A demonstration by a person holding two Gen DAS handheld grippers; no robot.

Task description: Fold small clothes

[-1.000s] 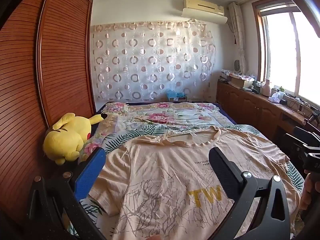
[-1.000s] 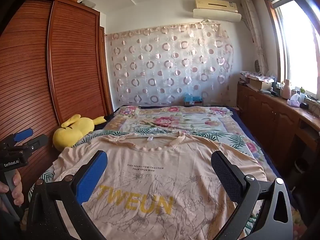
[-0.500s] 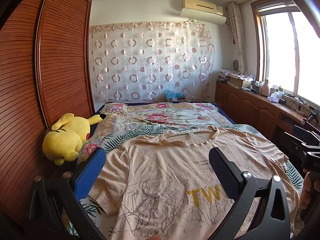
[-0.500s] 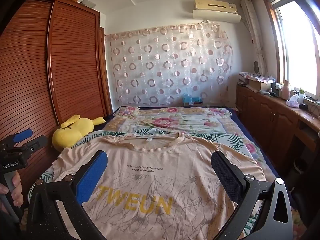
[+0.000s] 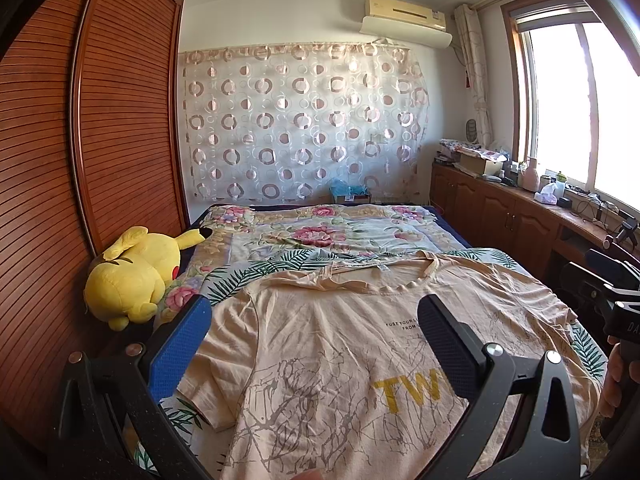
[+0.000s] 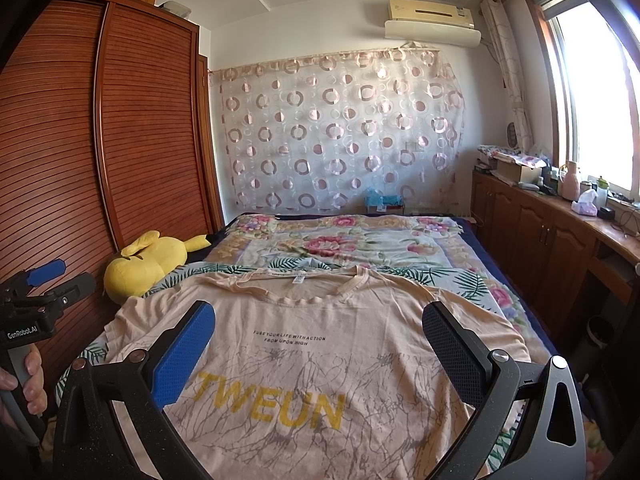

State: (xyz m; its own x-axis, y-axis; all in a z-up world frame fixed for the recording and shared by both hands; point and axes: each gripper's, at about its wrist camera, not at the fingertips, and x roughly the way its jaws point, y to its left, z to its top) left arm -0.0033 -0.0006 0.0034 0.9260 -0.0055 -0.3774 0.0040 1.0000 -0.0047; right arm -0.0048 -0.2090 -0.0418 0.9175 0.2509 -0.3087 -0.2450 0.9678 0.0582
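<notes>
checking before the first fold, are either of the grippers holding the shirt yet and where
Nothing is held. The left gripper and right gripper both hover open above the t-shirt, which lies flat on the bed.

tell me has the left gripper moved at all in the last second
Yes, slightly. In its own view the yellow plush toy and air conditioner sit a little lower and rightward than before, so the open left gripper tilted slightly up and left.

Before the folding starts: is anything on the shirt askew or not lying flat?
Mostly flat, print up. Only the T-shirt collar looks odd: its back edge is rumpled and flipped, showing the label. Both grippers are open above it.
</notes>
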